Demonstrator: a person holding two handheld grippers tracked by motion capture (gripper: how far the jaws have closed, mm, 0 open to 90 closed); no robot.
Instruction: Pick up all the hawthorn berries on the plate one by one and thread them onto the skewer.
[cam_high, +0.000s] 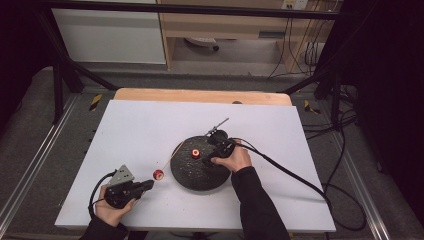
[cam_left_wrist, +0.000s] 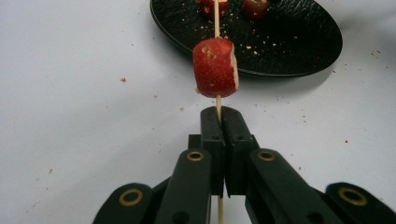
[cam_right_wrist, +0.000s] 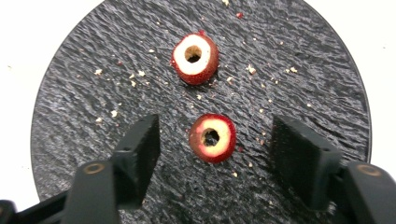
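Straddling cored fruit piece (cam_right_wrist: 212, 137), right gripper (cam_right_wrist: 212, 154) mid-plate (cam_right_wrist: 303, 60)

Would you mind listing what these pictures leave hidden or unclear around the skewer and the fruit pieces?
- Skewer, left gripper view: its far tip is cut off by the top edge, and its near end is covered by the shut left hand-held gripper.
- Right hand-held gripper, high view: its jaws are too small to judge, with a hand over the body.
- Black plate, right gripper view: the near rim is cut off by the bottom edge.
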